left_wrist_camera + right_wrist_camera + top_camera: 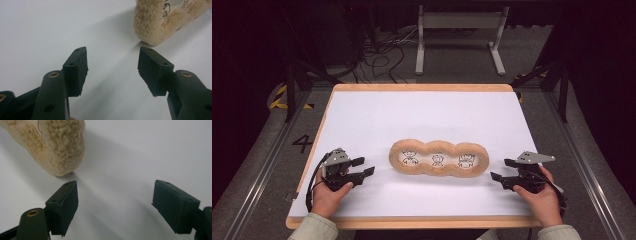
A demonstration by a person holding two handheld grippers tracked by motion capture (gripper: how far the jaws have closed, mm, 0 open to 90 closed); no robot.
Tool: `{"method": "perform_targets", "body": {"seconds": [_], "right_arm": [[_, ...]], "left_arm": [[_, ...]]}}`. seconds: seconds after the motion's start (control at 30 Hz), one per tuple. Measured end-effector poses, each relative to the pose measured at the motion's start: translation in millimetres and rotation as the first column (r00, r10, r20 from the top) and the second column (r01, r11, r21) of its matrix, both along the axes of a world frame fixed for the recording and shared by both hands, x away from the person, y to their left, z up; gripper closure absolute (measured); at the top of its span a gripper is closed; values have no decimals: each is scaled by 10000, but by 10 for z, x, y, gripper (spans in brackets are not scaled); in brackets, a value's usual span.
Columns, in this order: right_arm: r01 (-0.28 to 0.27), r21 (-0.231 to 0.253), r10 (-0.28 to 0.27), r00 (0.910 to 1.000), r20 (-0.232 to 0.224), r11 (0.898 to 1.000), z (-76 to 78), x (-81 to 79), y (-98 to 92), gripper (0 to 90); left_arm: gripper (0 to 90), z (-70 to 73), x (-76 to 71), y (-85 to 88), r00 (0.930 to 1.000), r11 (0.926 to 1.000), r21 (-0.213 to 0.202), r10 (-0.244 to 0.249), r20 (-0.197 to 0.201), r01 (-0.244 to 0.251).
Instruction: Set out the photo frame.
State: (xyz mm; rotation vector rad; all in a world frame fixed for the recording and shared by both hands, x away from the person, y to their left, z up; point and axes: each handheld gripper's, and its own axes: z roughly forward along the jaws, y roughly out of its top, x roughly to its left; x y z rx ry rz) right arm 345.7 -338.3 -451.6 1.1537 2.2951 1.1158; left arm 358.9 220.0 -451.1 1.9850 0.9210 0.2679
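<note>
A long tan fleecy frame with 3 rounded openings (439, 158) lies flat near the middle of the white surface with a pale wooden edge (377, 115), its length running from side to side. Each of the 3 openings shows a small black line drawing of a figure on a white ground (438, 160); what sort of figures they are is too small to tell. The left hand-held gripper (363, 166) rests low over the surface just left of the frame, pointing at its left end, with the jaws standing well apart and nothing between them; in the left gripper view the frame's fuzzy rounded end (160, 22) sits beyond the right jaw, apart from it. The right hand-held gripper (503, 169) sits just right of the frame, pointing at its right end, jaws likewise wide and holding nothing; in the right gripper view the fleecy end (60, 147) lies beyond the left jaw, not touching. Bare surface lies between each gripper and the frame. Beyond the far edge, on the dark floor, stand a grey metal stand with 2 feet (459, 37) and a tangle of black cables (382, 62).
</note>
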Motion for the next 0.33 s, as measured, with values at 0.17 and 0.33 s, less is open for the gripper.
{"method": "perform_targets", "body": {"seconds": [0.17,0.33], "right_arm": [[-113,-142,112,9999,-82,9998,-13,4,42,216],[16,-56,-15,9999,116,10000,17,-5,32,216]], "left_arm": [[415,1,1,-4,10000,10000,-16,-11,7,11],[398,-8,13,8,9999,9999,29,109,-62,-109]]}}
